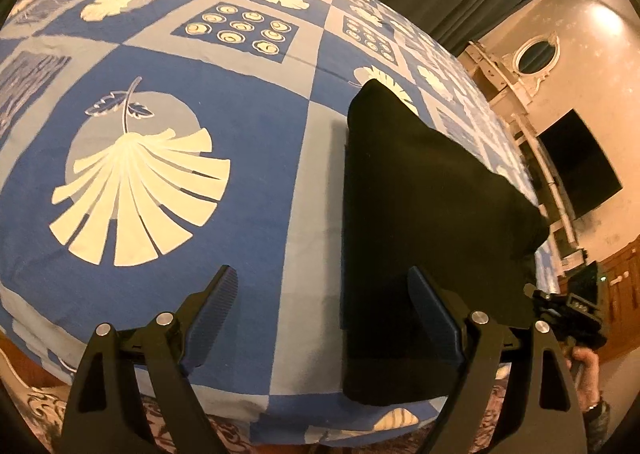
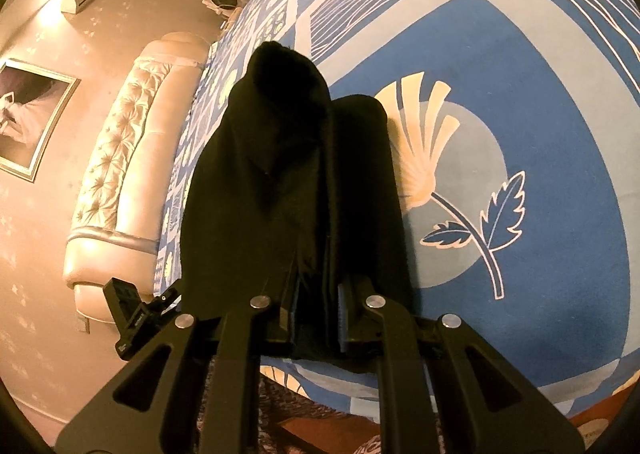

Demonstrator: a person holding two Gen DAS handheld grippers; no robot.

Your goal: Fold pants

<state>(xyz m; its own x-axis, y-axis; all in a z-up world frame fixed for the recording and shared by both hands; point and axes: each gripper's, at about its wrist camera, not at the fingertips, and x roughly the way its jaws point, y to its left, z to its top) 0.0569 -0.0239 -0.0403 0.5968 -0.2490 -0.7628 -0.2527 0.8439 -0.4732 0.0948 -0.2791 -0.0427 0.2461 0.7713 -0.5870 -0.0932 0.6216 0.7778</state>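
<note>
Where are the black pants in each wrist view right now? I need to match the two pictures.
Left wrist view: black pants right of centre, lifted off the bed cover.
Right wrist view: the pants fill the centre, clamped in the right gripper.
Shared landmark: the white fan-leaf print on the blue bed cover.
</note>
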